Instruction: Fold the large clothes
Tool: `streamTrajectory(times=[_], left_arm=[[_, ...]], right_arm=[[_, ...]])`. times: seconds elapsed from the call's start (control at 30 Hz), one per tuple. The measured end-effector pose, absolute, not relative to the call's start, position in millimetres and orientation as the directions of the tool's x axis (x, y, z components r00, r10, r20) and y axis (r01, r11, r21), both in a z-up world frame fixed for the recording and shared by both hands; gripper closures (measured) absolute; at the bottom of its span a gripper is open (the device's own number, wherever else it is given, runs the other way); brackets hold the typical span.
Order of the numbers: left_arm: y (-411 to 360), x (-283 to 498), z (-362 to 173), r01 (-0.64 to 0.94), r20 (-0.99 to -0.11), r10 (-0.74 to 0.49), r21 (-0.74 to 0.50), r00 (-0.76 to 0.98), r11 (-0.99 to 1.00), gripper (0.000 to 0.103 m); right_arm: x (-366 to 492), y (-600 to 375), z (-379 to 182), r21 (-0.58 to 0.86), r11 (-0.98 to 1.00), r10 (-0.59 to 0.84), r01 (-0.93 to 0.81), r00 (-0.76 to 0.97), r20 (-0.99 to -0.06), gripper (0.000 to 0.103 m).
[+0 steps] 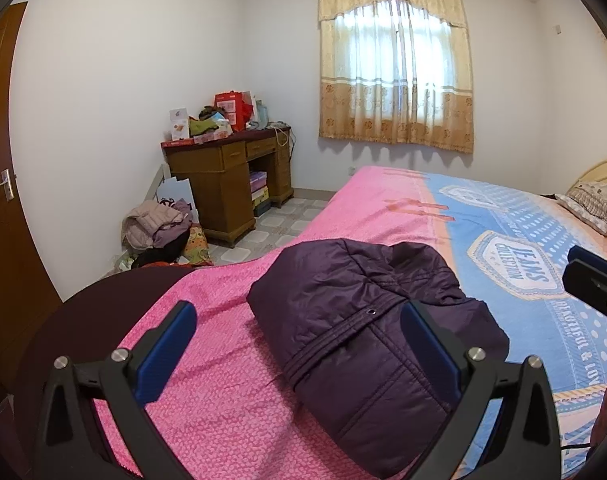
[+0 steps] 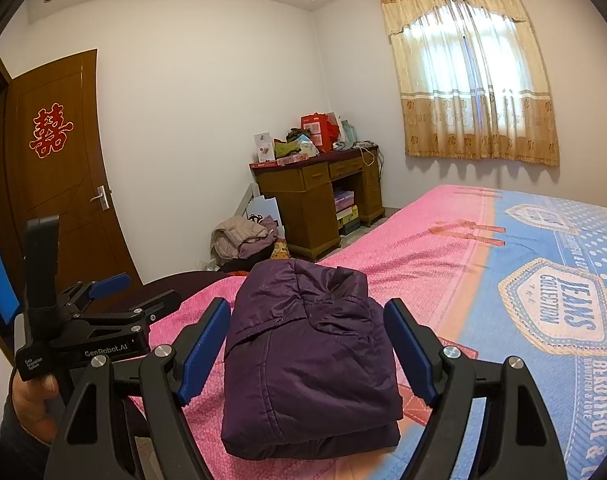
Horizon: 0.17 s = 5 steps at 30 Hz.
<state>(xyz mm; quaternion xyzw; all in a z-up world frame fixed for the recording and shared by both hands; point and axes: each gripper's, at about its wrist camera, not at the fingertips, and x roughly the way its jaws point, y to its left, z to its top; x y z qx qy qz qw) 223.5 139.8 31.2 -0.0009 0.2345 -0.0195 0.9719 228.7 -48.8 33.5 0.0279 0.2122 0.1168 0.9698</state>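
Observation:
A dark purple padded jacket (image 1: 367, 320) lies folded into a thick bundle on the pink part of the bed cover (image 1: 223, 320). It also shows in the right wrist view (image 2: 307, 356). My left gripper (image 1: 299, 316) is open and empty, its blue pads (image 1: 171, 344) spread wide just above the bundle's near left side. My right gripper (image 2: 307, 336) is open and empty, held over the bundle's near end with a pad on either side. The left gripper (image 2: 115, 292) shows at the left of the right wrist view, and the right gripper (image 1: 595, 284) at the right edge of the left wrist view.
The bed (image 2: 543, 280) has a pink and blue cover and a pillow (image 1: 595, 204) at its head. A wooden desk (image 1: 231, 184) piled with boxes stands in the far corner, a heap of clothes (image 1: 159, 224) beside it. A brown door (image 2: 63, 184) is at left.

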Motion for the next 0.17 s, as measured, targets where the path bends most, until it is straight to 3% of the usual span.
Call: streamTrajectory(times=[0.17], left_arm=[[138.5,224.4,28.4,0.040,-0.457,-0.038,-0.005,0.888,0.999,0.000]], right_arm=[[229.6,-50.0,31.2,0.103,0.972,0.237,-0.213,0.879,-0.413,0.024]])
